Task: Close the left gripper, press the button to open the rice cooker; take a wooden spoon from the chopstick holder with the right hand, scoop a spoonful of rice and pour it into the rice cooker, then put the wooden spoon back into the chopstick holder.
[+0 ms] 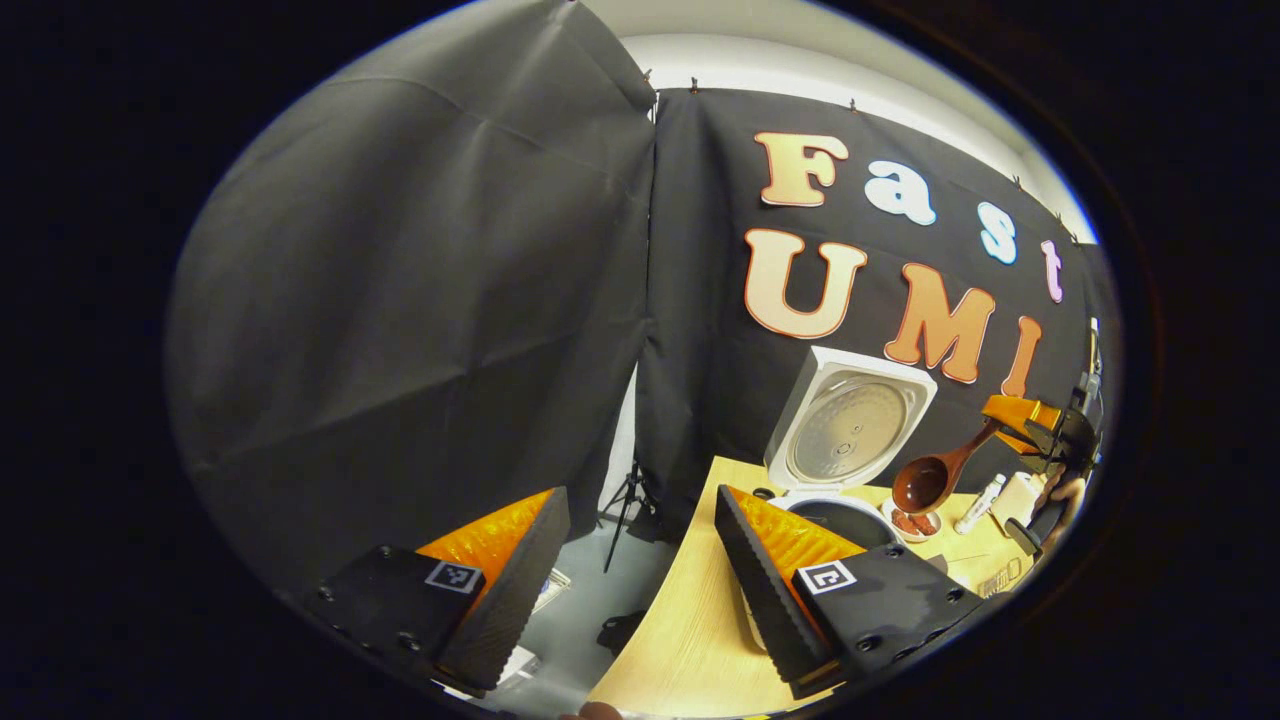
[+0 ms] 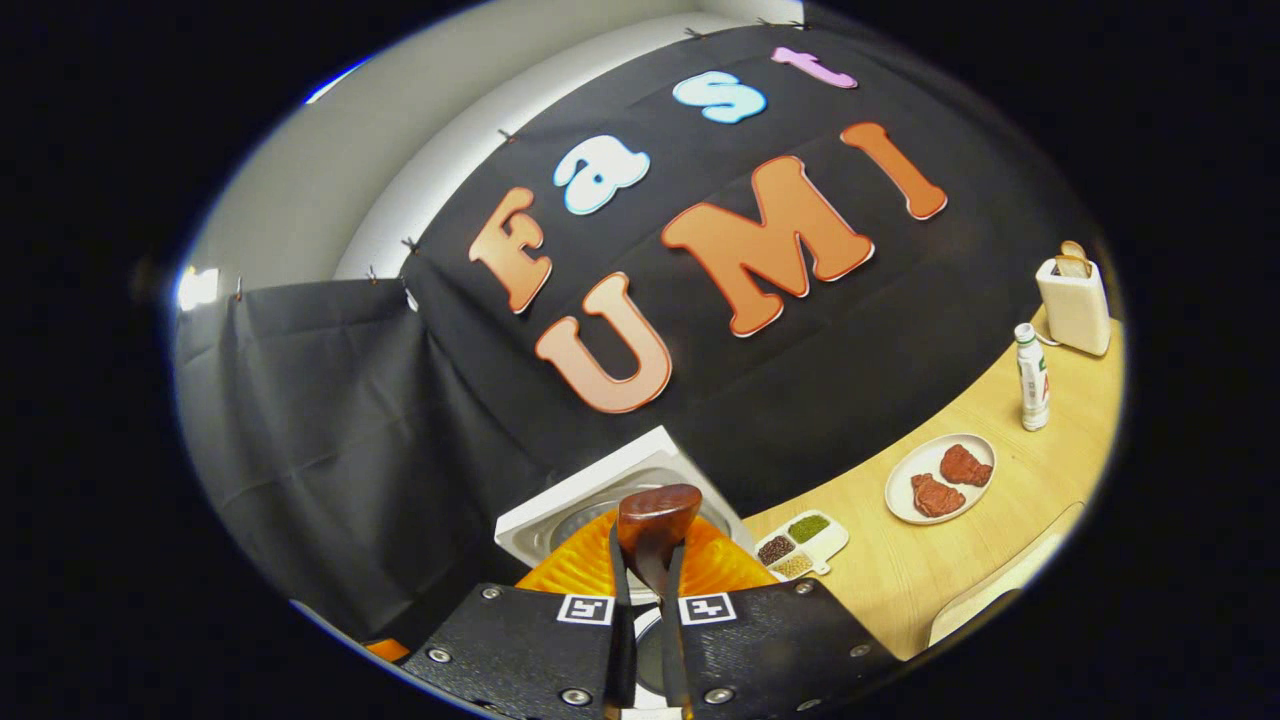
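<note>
The right hand-held gripper (image 2: 645, 600) was clamped on the wooden spoon (image 2: 655, 530), its fingers pressed together on the handle, the bowl standing out ahead at twelve o'clock along the fingers' line. Just beyond and below the bowl lay the rice cooker (image 2: 600, 505), lid thrown open. In the left gripper view the spoon (image 1: 935, 475) ran aslant, bowl low at about eight o'clock from the right hand-held gripper (image 1: 1040, 430), hanging just beside the cooker's pot (image 1: 835, 510) under the raised lid (image 1: 850, 425). The left hand-held gripper (image 1: 640, 560) stood open and empty, off the counter (image 1: 680, 640) edge. Judging so, the right hand was the nearer; whether rice lay in the bowl I could not tell.
</note>
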Demonstrator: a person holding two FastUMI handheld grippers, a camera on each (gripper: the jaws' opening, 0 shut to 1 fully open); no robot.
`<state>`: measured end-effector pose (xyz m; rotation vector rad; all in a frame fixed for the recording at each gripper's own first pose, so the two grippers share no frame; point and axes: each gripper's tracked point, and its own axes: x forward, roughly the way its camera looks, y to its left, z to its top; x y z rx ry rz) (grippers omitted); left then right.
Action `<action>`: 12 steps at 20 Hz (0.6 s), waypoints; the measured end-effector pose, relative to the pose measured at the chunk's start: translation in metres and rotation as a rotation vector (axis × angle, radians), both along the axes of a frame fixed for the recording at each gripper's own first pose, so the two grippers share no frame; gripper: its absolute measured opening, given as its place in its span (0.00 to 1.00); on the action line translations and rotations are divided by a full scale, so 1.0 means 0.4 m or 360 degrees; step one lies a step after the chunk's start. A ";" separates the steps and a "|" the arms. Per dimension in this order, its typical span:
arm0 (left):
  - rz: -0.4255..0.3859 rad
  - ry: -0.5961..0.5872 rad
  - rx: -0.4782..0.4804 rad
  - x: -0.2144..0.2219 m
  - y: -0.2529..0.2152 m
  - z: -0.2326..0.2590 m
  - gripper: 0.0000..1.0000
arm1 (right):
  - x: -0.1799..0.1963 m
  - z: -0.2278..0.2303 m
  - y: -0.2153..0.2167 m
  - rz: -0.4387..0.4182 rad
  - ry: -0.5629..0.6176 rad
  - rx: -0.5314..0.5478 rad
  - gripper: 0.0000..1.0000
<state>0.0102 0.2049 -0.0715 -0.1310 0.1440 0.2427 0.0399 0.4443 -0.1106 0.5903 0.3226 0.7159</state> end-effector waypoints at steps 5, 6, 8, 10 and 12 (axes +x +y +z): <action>-0.0031 -0.0020 -0.0003 0.014 -0.051 0.014 0.99 | 0.103 0.016 -0.224 -0.0225 0.0091 0.0149 0.10; -0.0036 -0.0028 0.0005 0.013 -0.066 0.012 0.99 | 0.128 0.020 -0.279 -0.0272 0.0088 0.0151 0.10; -0.0041 -0.0034 0.0023 0.020 -0.095 0.027 0.99 | 0.168 0.028 -0.387 -0.0365 0.0069 0.0128 0.10; -0.0045 -0.0046 0.0015 0.032 -0.132 0.035 0.99 | 0.206 0.029 -0.489 -0.0437 0.0063 0.0116 0.10; -0.0064 -0.0049 0.0009 0.047 -0.176 0.045 0.99 | 0.237 0.024 -0.590 -0.0504 0.0064 0.0101 0.10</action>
